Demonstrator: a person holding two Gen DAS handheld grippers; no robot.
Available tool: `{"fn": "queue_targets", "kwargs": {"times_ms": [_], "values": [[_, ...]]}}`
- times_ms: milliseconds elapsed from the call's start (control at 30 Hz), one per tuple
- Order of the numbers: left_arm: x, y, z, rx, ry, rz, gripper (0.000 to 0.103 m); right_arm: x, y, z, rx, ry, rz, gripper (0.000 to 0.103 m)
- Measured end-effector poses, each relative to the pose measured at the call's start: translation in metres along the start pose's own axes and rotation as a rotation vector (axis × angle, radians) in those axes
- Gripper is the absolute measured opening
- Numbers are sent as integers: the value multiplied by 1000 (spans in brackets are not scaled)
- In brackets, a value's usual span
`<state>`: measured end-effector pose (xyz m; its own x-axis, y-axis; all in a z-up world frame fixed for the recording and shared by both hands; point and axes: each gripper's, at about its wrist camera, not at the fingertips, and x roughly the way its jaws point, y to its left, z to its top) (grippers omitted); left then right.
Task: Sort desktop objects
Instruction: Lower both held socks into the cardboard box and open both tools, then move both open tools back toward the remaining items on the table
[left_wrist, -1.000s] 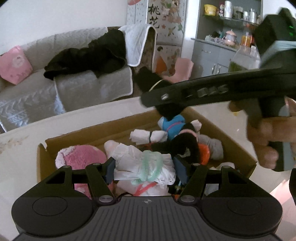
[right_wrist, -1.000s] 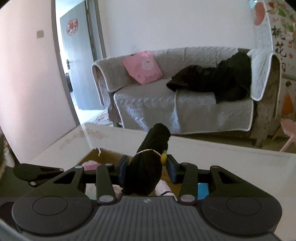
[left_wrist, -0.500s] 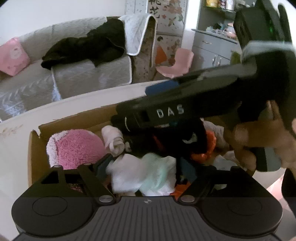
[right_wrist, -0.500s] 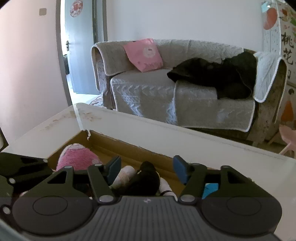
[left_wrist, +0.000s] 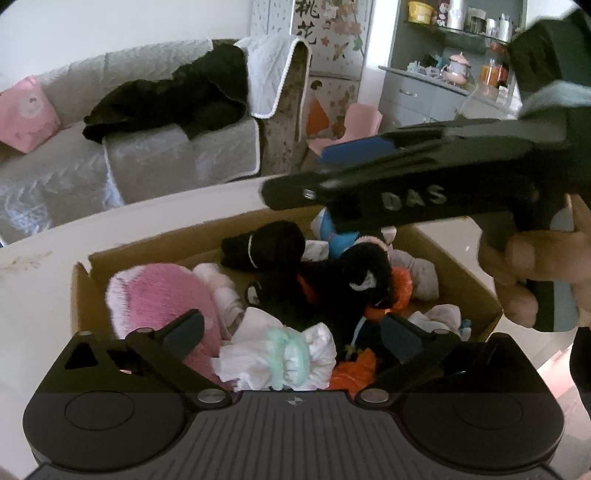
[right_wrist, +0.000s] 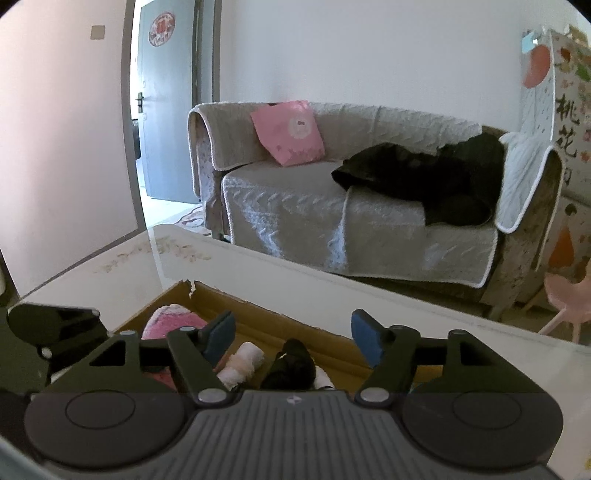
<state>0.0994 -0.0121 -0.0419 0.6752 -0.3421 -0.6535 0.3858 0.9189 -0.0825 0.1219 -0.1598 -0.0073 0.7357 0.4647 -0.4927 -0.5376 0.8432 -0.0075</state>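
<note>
A cardboard box (left_wrist: 469, 280) on the white table holds several rolled socks and soft items. My left gripper (left_wrist: 291, 332) is open just above a white roll with a mint band (left_wrist: 284, 354), which lies loose in the box. My right gripper (right_wrist: 293, 338) is open and empty above the box; it also shows in the left wrist view (left_wrist: 332, 173). A black sock roll (left_wrist: 269, 247) lies in the box below it, seen too in the right wrist view (right_wrist: 291, 365). A pink fluffy item (left_wrist: 162, 299) fills the box's left end.
The white table (right_wrist: 332, 291) extends around the box (right_wrist: 266, 325). A grey sofa (right_wrist: 332, 206) with a pink cushion (right_wrist: 288, 133) and dark clothes stands beyond the table. A pink chair (left_wrist: 354, 122) and a grey cupboard (left_wrist: 424, 92) are at the right.
My right gripper opened and dropped the black sock roll into the box, then lifted. My left gripper opened and released the white roll with the mint band into the box.
</note>
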Motion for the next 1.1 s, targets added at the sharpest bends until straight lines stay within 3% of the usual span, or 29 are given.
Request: {"fn": "queue_targets", "kwargs": {"times_ms": [200, 400, 667, 967, 1100], "values": [[-22, -1, 2, -5, -2, -61, 103, -27, 2, -3, 6, -27, -21, 77], [-45, -21, -9, 96, 33, -83, 103, -54, 4, -19, 52, -56, -28, 83], [-78, -40, -46, 184, 101, -82, 103, -89, 21, -59, 4, -59, 10, 87], [-81, -40, -89, 125, 148, -2, 103, -109, 43, -109, -11, -64, 90, 89], [-77, -40, -98, 96, 172, -15, 103, -114, 53, -132, -62, -52, 112, 89]]}}
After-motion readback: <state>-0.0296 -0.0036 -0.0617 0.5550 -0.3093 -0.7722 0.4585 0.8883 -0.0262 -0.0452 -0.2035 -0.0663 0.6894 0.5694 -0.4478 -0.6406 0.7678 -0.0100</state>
